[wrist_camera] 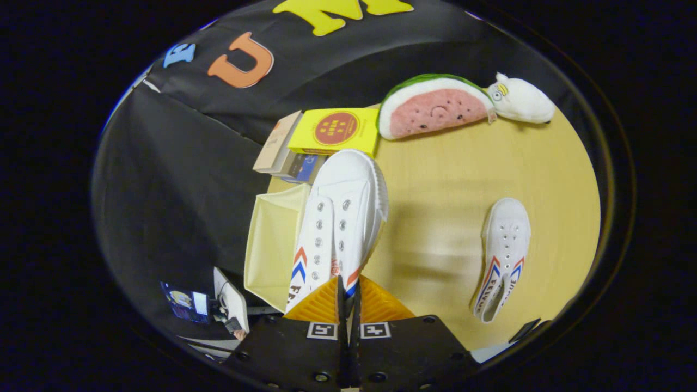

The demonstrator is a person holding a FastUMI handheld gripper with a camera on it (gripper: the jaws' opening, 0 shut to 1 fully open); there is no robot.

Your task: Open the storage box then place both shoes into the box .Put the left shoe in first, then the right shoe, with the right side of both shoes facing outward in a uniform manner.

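While your gripper [347,288] pinches the first shoe [340,218] by its heel, the open box [272,239] sits just left. Next, lower it in. The other shoe [503,256] waits far right.

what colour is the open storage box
Pale cream storage box, best in the gripper view; gripper holds a shoe.

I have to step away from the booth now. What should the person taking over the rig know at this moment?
Gripper: jaws shut on the held shoe, pinching its heel end; the shoe is lifted, toe pointing away.
Storage box: open, on the table beside the held shoe, nothing visible inside.
Second shoe: lying on the table, apart from the box.
Done: box opened, first shoe picked up.
Left: set the held shoe in the box, then fetch and place the second, both facing alike.
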